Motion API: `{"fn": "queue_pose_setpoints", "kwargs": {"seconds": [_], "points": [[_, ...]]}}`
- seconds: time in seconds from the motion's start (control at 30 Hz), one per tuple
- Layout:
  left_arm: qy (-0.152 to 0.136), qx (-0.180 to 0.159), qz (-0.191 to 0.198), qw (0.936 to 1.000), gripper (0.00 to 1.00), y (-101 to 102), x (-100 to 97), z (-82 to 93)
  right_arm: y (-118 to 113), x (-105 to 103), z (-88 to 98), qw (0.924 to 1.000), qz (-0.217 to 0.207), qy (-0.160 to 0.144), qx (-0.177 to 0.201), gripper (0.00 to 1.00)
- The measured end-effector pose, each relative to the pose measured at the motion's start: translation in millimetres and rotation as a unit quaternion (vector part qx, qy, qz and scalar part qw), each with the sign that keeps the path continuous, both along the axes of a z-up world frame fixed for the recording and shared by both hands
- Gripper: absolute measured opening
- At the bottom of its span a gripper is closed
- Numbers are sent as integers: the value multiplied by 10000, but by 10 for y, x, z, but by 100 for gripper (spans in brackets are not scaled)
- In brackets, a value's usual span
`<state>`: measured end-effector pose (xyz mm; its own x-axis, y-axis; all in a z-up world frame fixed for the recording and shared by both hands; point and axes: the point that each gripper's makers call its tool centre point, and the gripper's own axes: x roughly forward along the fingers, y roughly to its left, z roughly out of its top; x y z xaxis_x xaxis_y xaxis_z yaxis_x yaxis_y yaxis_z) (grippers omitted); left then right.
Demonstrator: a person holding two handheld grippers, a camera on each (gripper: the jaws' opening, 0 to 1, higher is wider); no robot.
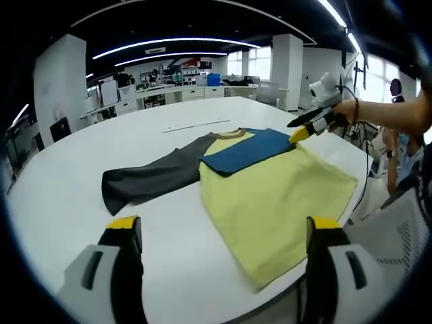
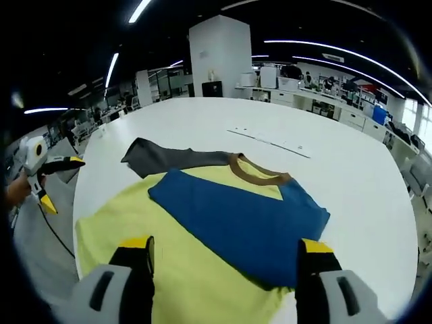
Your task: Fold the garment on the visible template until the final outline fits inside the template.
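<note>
The garment [image 1: 270,196] is a yellow T-shirt with a brown collar [image 2: 255,170], one grey sleeve [image 1: 152,179] spread flat, and the blue sleeve [image 2: 243,216] folded across the chest. It lies on the round white table [image 1: 81,175], its yellow hem reaching the table edge nearest you in the left gripper view. Your left claw [image 1: 223,233] stands wide open above bare table and the hem, holding nothing. Your right claw [image 2: 226,253] is likewise wide open over the blue panel and holds nothing; in the left gripper view it [image 1: 299,135] hangs just beside the shirt's far shoulder. Broad bare table lies beyond the collar, crossed by a thin pale strip [image 2: 270,140]. The garment's long axis runs collar to hem, the grey sleeve pointing sideways from it.
</note>
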<state>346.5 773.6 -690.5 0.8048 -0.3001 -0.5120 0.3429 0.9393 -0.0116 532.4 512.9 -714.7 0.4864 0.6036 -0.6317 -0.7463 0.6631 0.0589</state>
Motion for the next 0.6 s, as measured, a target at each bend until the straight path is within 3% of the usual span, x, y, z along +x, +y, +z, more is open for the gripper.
{"fn": "queue_pose_setpoints", "kwargs": {"seconds": [0.33, 0.6], "points": [[58, 46, -83, 9999, 99, -49, -5, -24, -372, 96, -116, 9992, -63, -189, -338, 59], [82, 64, -73, 9999, 98, -38, -15, -19, -534, 171, -188, 9977, -77, -361, -572, 35]]}}
